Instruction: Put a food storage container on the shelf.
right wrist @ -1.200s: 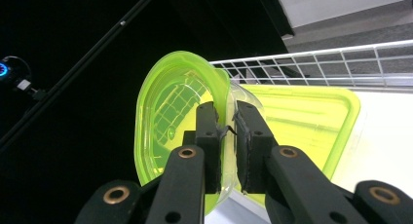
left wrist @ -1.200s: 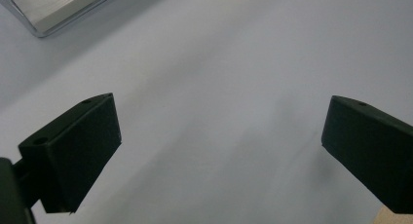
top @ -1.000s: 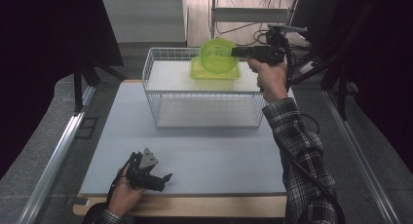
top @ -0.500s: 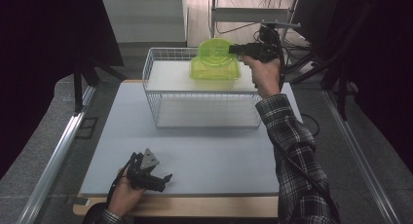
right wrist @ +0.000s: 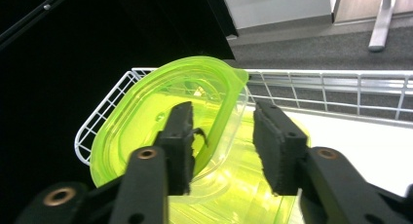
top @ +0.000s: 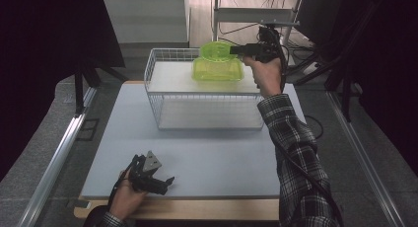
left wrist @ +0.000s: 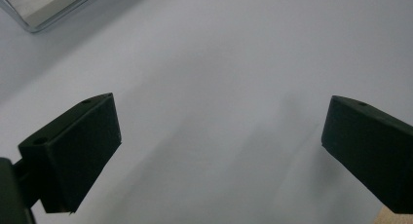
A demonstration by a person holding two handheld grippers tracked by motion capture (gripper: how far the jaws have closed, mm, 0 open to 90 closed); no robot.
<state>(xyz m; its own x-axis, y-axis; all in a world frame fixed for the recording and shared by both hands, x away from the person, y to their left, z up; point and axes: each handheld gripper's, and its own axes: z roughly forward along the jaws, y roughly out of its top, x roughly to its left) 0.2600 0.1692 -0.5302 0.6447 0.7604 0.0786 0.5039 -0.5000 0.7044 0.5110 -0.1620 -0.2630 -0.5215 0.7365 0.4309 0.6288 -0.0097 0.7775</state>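
High view: left gripper rests at the table's near edge, jaws spread, nothing between. Wire basket mid-table. Right gripper far side, jaws part-open, straddling the tilted green lid's rim above the green container; contact unclear

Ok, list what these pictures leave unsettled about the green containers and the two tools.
- Right tool, right gripper view: its jaws straddle the translucent green plastic lid, but whether both pads press on it is unclear.
- Green plastic container, high view: the lid and white wire basket hide whether it rests on the basket floor.
- Left tool, high view: too small to judge; the left gripper view shows jaws apart.
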